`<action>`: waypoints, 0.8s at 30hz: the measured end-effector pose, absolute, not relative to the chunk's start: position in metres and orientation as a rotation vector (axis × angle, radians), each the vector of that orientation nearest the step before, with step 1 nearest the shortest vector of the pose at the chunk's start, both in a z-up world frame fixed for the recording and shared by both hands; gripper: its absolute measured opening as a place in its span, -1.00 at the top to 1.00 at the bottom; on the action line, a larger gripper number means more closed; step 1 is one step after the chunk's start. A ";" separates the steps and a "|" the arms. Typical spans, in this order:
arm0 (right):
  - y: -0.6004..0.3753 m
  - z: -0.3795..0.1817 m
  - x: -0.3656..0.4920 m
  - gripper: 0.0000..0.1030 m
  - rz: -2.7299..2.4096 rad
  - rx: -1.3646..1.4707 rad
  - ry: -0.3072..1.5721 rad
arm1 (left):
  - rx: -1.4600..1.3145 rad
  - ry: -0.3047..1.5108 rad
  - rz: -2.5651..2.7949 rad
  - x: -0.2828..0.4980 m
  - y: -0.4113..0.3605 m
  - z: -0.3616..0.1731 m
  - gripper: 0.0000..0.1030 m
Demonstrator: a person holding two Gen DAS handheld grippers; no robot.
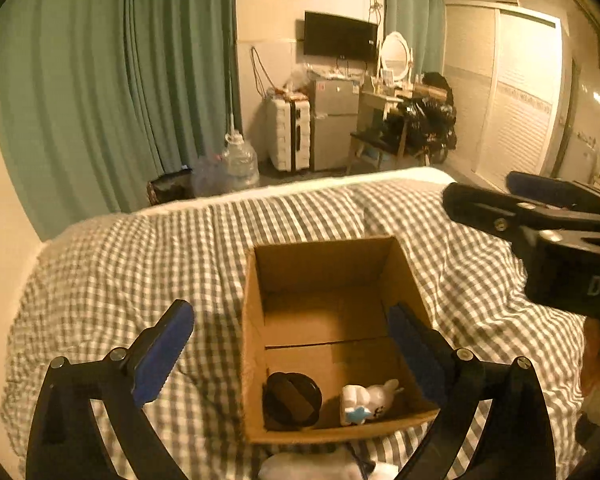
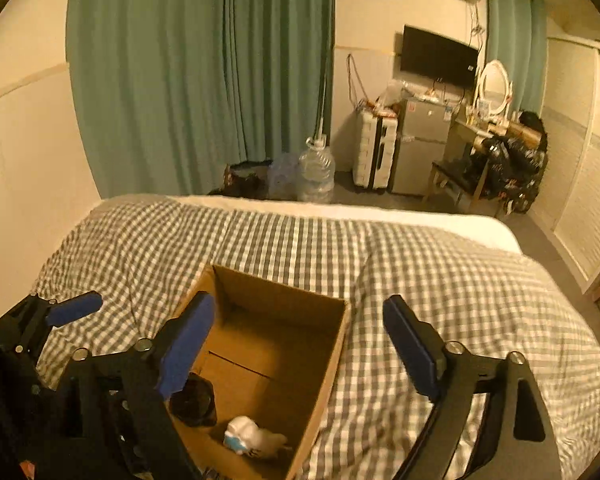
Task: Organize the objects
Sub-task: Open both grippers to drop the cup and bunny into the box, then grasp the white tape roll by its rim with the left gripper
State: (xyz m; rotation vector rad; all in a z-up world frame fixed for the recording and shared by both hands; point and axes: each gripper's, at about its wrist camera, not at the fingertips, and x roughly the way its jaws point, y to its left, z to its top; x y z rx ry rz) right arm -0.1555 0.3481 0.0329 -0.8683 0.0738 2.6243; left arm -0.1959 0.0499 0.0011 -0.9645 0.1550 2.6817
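An open cardboard box (image 1: 256, 300) stands on the checked bed cover; it also shows in the right wrist view (image 2: 328, 364). Inside lie a black round lid-like object (image 1: 292, 400) (image 2: 194, 400) and a small white figurine with a blue star (image 1: 366, 400) (image 2: 254, 438). My left gripper (image 1: 292, 328) is open and empty above the box's near-left side. My right gripper (image 2: 300, 328) is open and empty above the box; it shows in the left wrist view (image 1: 540, 208) at the right. A white soft object (image 1: 312, 466) lies just in front of the box, partly cut off.
The bed with the grey-and-white checked cover (image 1: 120, 272) (image 2: 480, 280) fills the foreground. Beyond the bed's far edge stand a water jug (image 1: 240, 160), a suitcase (image 1: 288, 132), a small fridge (image 1: 334, 124) and a cluttered desk. Green curtains hang at the left.
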 end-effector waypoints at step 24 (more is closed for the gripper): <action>0.272 0.076 -0.039 -0.95 2.635 -0.796 -0.050 | -0.986 0.143 2.789 -0.108 -0.009 0.029 -1.00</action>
